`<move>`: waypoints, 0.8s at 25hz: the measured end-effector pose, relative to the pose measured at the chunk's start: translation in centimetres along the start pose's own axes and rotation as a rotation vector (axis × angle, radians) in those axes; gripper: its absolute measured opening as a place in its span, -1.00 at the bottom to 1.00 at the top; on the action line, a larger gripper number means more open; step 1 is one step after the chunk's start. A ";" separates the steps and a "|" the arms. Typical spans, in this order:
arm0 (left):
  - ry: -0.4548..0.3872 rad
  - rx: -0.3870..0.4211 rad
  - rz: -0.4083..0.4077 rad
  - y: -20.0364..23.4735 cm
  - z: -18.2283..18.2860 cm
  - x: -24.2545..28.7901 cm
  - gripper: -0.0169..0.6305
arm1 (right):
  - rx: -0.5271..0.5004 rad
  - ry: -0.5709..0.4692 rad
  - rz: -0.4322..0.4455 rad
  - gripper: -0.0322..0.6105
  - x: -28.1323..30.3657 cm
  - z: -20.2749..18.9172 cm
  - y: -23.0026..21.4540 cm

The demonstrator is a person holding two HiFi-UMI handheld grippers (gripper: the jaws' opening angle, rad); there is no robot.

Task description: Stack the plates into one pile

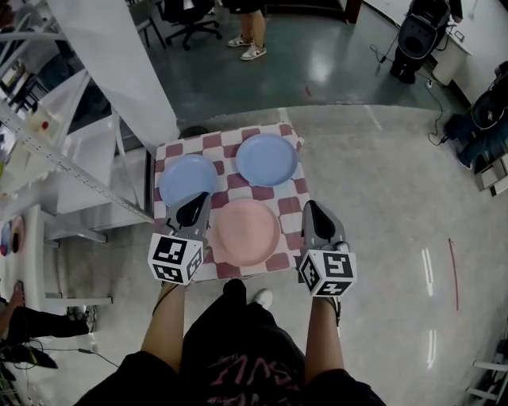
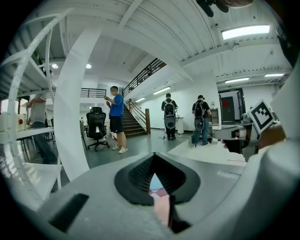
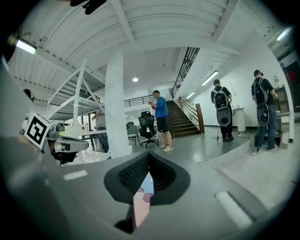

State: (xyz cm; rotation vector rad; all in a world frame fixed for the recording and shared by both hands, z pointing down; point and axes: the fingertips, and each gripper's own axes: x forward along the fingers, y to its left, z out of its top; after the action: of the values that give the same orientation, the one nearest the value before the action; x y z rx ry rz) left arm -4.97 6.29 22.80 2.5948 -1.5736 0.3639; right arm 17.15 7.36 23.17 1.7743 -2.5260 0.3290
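A small table with a red-and-white checked cloth (image 1: 290, 195) carries three plates. A pink plate (image 1: 246, 231) lies nearest me, a blue plate (image 1: 187, 180) at the back left and another blue plate (image 1: 267, 159) at the back right. My left gripper (image 1: 193, 209) hovers shut over the pink plate's left rim, close to the left blue plate, and holds nothing. My right gripper (image 1: 312, 209) hangs shut and empty at the cloth's right edge, right of the pink plate. In the left gripper view a sliver of the pink plate (image 2: 162, 209) shows under the closed jaws.
A white slanted column (image 1: 119, 63) and a white shelving rack (image 1: 55, 158) stand close on the table's left. My legs and a shoe (image 1: 260, 298) are at the table's near edge. An office chair (image 1: 190, 20) and a standing person (image 1: 250, 36) are farther off on grey floor.
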 end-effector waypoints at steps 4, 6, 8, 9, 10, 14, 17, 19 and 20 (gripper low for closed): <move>0.022 -0.012 0.003 0.0 -1.7 0.0 -0.95 | 0.015 0.030 -0.002 -0.87 0.0 -1.8 0.0; 0.032 -0.015 0.001 0.0 -2.4 0.1 -0.95 | 0.023 0.044 -0.005 -0.87 0.1 -2.6 -0.1; 0.041 -0.021 0.000 0.1 -3.1 0.3 -0.95 | 0.027 0.056 -0.007 -0.87 0.2 -3.3 -0.1; 0.046 -0.025 0.001 0.1 -3.5 0.4 -0.95 | 0.028 0.062 -0.007 -0.87 0.3 -3.7 -0.1; 0.051 -0.030 0.002 0.1 -3.9 0.5 -0.95 | 0.030 0.070 -0.008 -0.87 0.3 -4.1 -0.2; 0.073 -0.051 0.008 0.2 -5.8 0.9 -0.95 | 0.037 0.105 -0.009 -0.87 0.4 -6.0 -0.3; 0.093 -0.068 0.009 0.3 -7.4 1.2 -0.95 | 0.043 0.135 -0.011 -0.87 0.5 -7.5 -0.3; 0.108 -0.076 0.008 0.3 -8.4 1.4 -0.95 | 0.045 0.155 -0.012 -0.87 0.7 -8.6 -0.3; 0.115 -0.080 0.009 0.4 -8.9 1.5 -0.95 | 0.045 0.165 -0.012 -0.87 0.8 -9.1 -0.2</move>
State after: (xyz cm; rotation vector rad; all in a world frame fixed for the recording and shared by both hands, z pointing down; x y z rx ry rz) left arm -6.09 6.59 31.76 2.4609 -1.5296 0.4332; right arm 16.23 8.27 32.21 1.6987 -2.4119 0.5135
